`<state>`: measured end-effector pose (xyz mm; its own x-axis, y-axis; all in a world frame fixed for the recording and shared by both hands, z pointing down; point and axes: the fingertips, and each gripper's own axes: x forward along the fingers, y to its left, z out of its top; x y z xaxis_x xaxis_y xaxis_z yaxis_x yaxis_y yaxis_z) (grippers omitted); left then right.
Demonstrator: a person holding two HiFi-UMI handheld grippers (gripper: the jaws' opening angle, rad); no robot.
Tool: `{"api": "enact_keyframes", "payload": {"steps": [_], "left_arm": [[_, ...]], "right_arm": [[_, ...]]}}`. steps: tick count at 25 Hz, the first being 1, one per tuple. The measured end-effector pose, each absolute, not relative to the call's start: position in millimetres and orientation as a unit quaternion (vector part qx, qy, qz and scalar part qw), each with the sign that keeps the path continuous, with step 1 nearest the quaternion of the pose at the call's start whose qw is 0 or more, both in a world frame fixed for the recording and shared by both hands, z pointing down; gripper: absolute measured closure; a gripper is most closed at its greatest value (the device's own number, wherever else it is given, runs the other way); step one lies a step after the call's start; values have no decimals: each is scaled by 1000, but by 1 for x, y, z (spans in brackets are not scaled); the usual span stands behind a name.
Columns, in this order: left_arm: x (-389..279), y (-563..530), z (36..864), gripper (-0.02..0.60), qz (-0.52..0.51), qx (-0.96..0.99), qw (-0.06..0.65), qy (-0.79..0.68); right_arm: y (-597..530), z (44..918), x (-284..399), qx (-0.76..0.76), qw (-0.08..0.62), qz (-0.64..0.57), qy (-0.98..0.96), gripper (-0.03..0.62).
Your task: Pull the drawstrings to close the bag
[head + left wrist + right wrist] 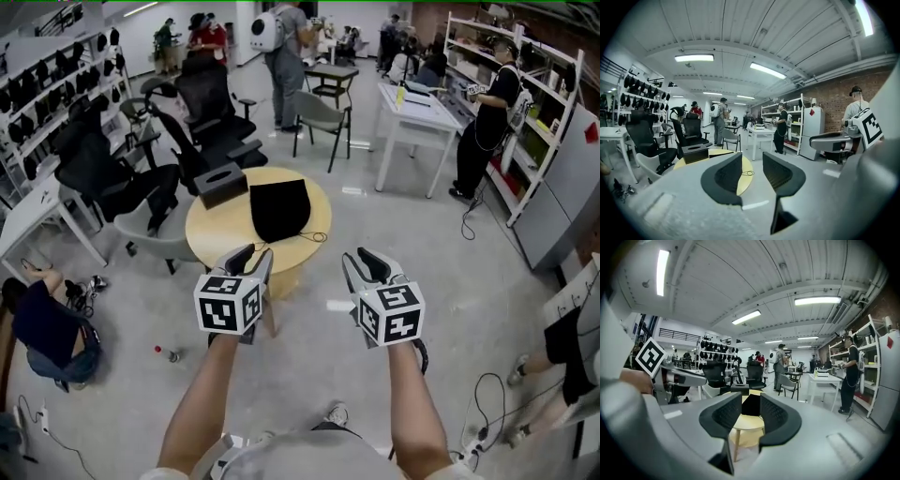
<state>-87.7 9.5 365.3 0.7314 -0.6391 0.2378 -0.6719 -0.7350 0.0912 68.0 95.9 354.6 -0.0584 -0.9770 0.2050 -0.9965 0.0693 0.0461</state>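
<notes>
I see a black box (pixel 220 184) on the round yellow table (pixel 211 234), just left of the black bag (pixel 279 208). Black office chairs (pixel 208 108) crowd behind the table. The bag lies flat near the table's middle, and its drawstring (pixel 315 236) loops out toward the near-right edge. My left gripper (pixel 251 257) and right gripper (pixel 364 261) hang short of the table's near side, jaws parted and empty. The bag is ahead of both, apart from the fingers.
</notes>
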Motion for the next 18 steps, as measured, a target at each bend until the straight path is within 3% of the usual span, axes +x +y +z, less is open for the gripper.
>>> {"api": "enact_keyframes", "payload": {"steps": [18], "left_arm": [[-48,-25,366,327,93,876,95,-463]], "right_arm": [[26,356,135,590,101,50,-799,382]]}}
